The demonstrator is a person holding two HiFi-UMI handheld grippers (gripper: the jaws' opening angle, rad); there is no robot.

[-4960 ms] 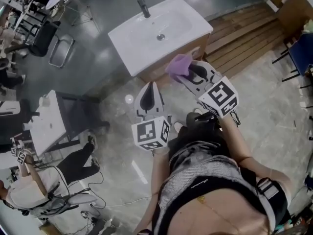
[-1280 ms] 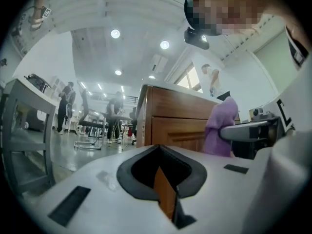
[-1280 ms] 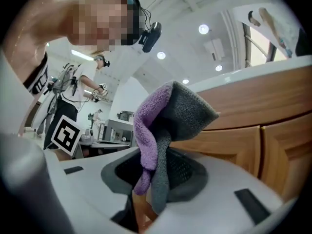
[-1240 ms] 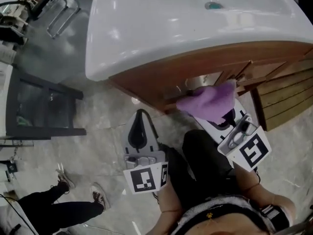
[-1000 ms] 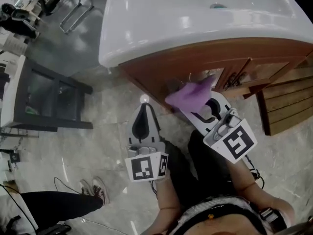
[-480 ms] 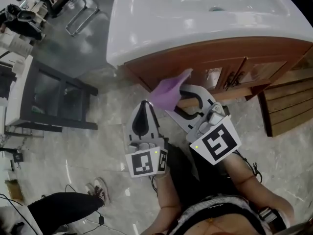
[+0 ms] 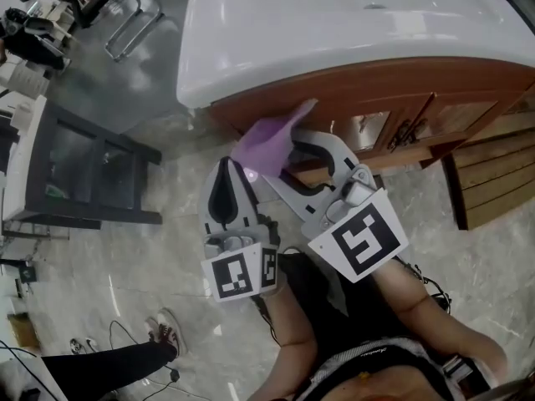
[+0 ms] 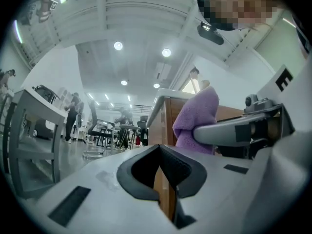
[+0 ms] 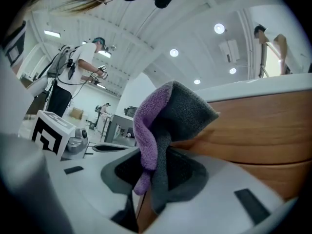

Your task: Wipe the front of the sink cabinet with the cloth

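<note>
Right gripper (image 7: pixel 272 153) (image 9: pixel 146 177) clamped shut on a purple cloth (image 7: pixel 264 139) (image 9: pixel 158 116), folds bunched up above the jaws. Cloth raised to the wooden front of the sink cabinet (image 7: pixel 376 90) (image 9: pixel 263 126), near its left corner and just below the rim of the white sink (image 7: pixel 334 32); contact with the wood not clear. Left gripper (image 7: pixel 224 192) (image 8: pixel 161 172) just beside it, lower, jaws closed together on nothing. Cabinet doors shut, contents out of sight; only part of the sink's bowl in view. Dark side table (image 7: pixel 84 174) well apart on the grey floor (image 7: pixel 167 249).
</note>
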